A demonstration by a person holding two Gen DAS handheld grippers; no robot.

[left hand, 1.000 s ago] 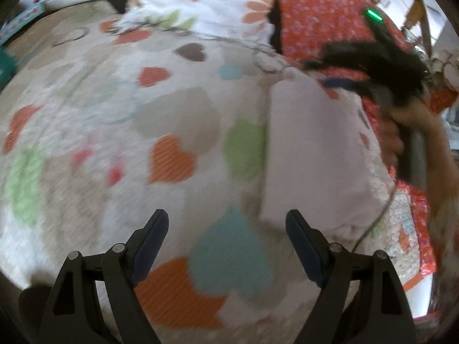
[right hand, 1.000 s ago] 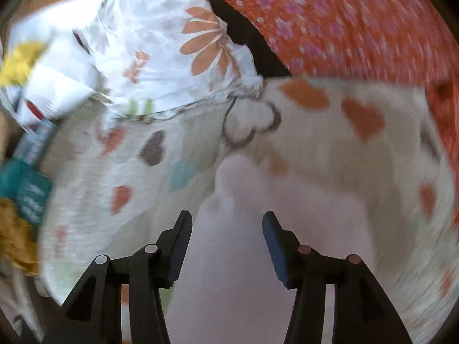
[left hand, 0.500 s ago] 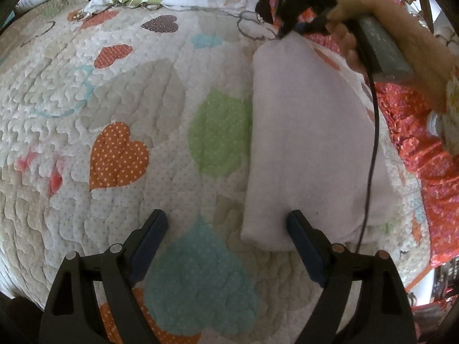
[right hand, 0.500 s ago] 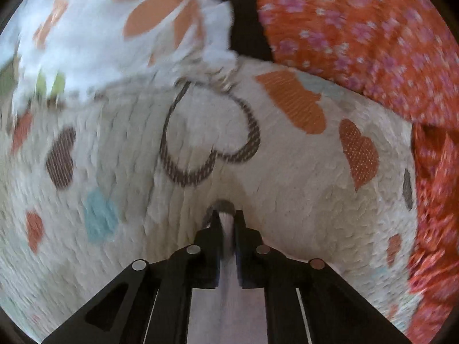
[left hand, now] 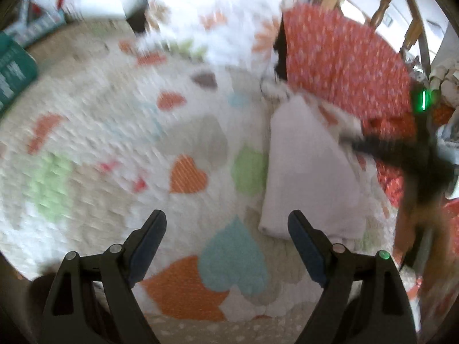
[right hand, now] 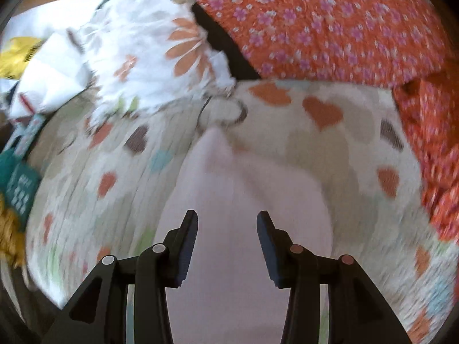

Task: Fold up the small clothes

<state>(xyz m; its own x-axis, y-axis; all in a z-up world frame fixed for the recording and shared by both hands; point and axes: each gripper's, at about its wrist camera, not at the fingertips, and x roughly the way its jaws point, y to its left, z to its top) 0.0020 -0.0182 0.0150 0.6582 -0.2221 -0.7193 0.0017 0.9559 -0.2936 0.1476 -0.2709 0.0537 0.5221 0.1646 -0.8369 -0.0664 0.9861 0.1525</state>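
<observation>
- Cloth (left hand: 309, 172), pale lilac, lies folded in a long strip on the heart quilt (left hand: 114, 143); in the left view it sits to the right of centre, narrow end toward the red floral fabric (left hand: 344, 66).
- Left gripper (left hand: 226, 229): we see the jaws spread wide with nothing between them; they hover over bare quilt, and the right-hand finger is just beside the cloth's near corner, apart from it.
- Risk on this side: if we close here we pinch quilt, or catch only the corner's top layer, and the fold peels open when lifted.
- Right gripper (right hand: 226, 229): jaws have just been opening; they stand parted above the cloth (right hand: 243, 200), no fabric between the pads. We judge the cloth released.
- Risk here: both views are smeared by motion, so aim is poor; a fingertip brushing the strip while passing could drag it askew or rumple the crease.
- We note the far tip of the cloth looks slightly raised in the right view; it may spring back if not pressed flat. Too blurred to confirm.
- White flowered fabric (right hand: 149, 57) and red fabric lie near the far end; a long push could run the cloth into them.
</observation>
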